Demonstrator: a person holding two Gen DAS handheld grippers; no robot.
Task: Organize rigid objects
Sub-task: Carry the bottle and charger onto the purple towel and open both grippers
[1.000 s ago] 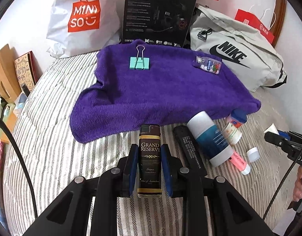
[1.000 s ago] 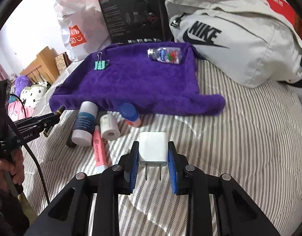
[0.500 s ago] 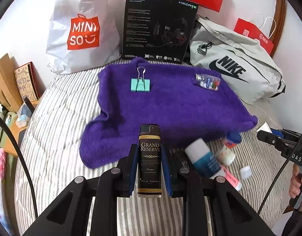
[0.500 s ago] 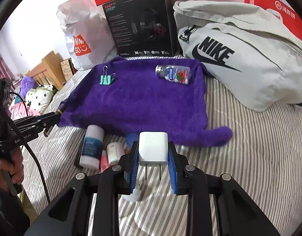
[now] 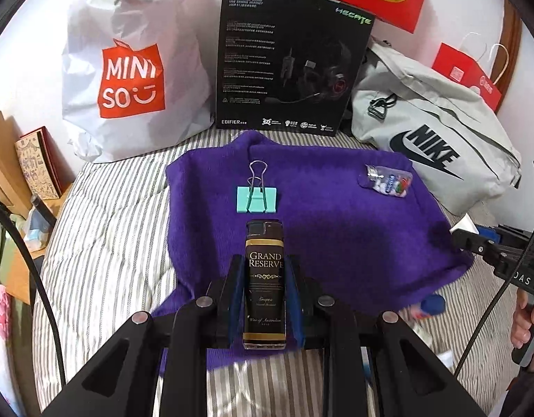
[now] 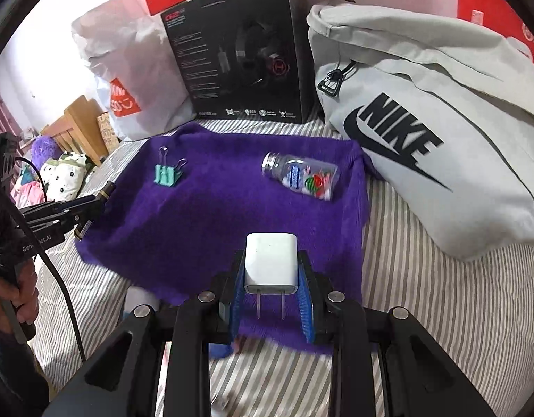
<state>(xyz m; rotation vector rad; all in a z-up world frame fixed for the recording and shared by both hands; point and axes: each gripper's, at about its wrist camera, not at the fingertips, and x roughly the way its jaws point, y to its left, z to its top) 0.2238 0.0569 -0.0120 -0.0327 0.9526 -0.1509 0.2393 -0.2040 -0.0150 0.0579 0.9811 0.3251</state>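
Note:
My left gripper (image 5: pixel 264 271) is shut on a dark lighter (image 5: pixel 264 278) labelled Grand Reserve, held over the near part of the purple towel (image 5: pixel 336 215). A teal binder clip (image 5: pixel 256 196) lies on the towel just beyond it, and a small clear bottle (image 5: pixel 386 182) lies at the towel's far right. My right gripper (image 6: pixel 271 267) is shut on a white charger plug (image 6: pixel 271 264), prongs pointing back at me, above the towel's (image 6: pixel 215 215) near edge. The binder clip (image 6: pixel 168 172) and bottle (image 6: pixel 300 175) lie farther on.
The bed (image 5: pixel 103 236) has striped sheets. Behind the towel stand a white Miniso bag (image 5: pixel 128 69), a black headset box (image 5: pixel 288 66) and a grey Nike bag (image 6: pixel 430 121). Small toiletry items (image 5: pixel 430 307) peek out under the right arm (image 5: pixel 492 253). A hand (image 6: pixel 10 295) holds the left gripper.
Both grippers have moved forward over the towel with their objects. The toiletry items on the sheet have slipped mostly out of view beneath them.

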